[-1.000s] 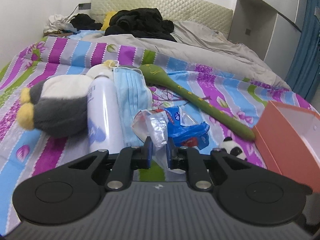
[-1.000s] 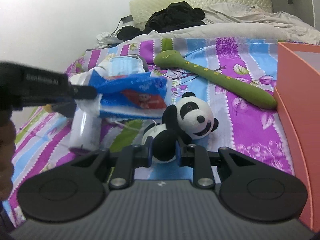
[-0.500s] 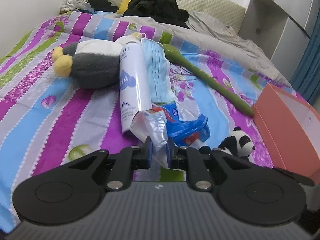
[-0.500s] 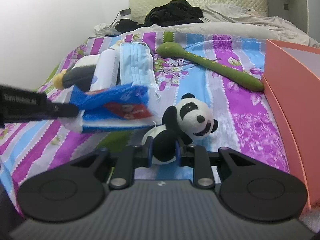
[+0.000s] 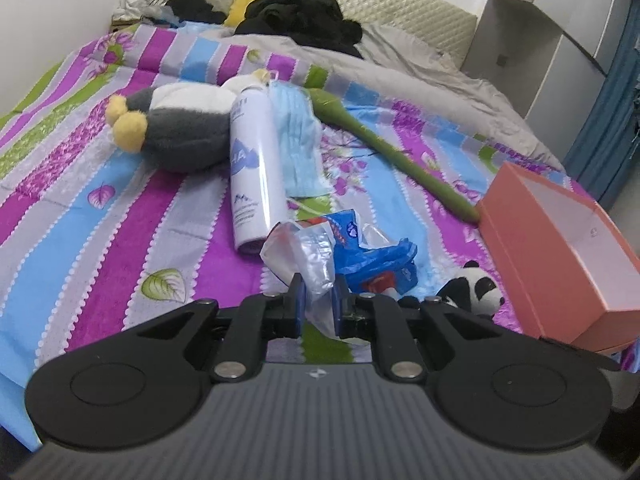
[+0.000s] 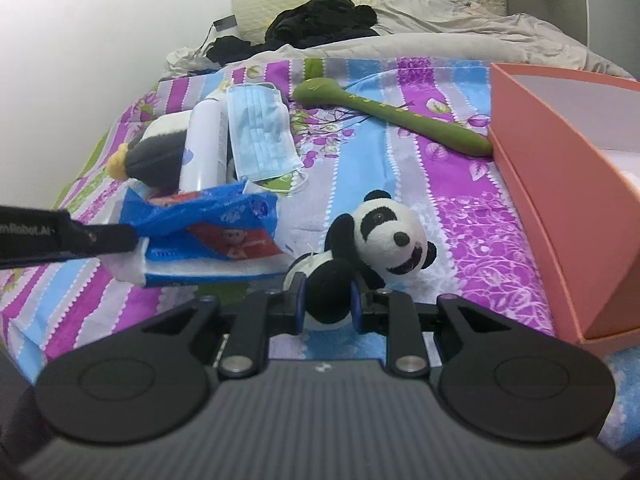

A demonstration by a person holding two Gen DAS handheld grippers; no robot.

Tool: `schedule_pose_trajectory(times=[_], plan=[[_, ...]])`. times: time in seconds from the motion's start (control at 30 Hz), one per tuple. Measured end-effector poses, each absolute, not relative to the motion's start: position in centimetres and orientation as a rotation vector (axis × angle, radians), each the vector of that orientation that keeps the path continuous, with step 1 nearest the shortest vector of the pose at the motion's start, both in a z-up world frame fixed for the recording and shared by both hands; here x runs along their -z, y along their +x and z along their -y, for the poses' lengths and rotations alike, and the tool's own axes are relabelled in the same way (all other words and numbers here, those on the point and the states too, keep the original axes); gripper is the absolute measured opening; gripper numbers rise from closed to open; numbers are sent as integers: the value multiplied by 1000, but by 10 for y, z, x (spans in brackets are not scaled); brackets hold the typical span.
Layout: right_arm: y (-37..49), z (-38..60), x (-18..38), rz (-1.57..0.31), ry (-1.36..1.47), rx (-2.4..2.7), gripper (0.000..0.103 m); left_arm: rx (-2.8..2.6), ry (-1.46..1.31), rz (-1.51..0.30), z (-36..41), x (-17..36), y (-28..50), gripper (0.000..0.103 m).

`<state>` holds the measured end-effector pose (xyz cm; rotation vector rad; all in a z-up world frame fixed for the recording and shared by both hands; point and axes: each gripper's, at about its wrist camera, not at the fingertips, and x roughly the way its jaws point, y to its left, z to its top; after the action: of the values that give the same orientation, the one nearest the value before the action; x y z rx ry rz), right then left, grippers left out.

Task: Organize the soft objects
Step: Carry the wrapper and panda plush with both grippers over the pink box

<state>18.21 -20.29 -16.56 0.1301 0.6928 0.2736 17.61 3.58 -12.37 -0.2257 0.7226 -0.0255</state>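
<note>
The left gripper (image 5: 319, 304) is clenched on the clear plastic end of a blue tissue pack (image 6: 208, 236), which hangs off the bed just to the left of the orange box (image 6: 560, 200); the right gripper (image 6: 327, 304) is clamped on the black hind part of a small panda plush (image 6: 380, 236), just beside the box's near corner. Both look light and soft; the pack probably sags and its film is slippery, so a grip on the loose wrapper may slide, while one across the body would be firmer; the plush squashes safely and its body is the sound hold. The pack's long axis runs level, away from the left jaws toward the box; the panda lies with its head pointing toward the box, tail end in the jaws.
</note>
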Motion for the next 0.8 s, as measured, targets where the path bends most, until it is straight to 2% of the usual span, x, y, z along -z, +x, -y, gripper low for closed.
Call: schedule_pose_trajectory(times=[0.27, 0.8], plan=[[178, 215, 138, -695, 156, -273, 25, 39, -230, -694, -23, 88, 168, 15], [183, 265, 41, -610, 137, -253, 25, 122, -220, -637, 36, 0, 178, 15]])
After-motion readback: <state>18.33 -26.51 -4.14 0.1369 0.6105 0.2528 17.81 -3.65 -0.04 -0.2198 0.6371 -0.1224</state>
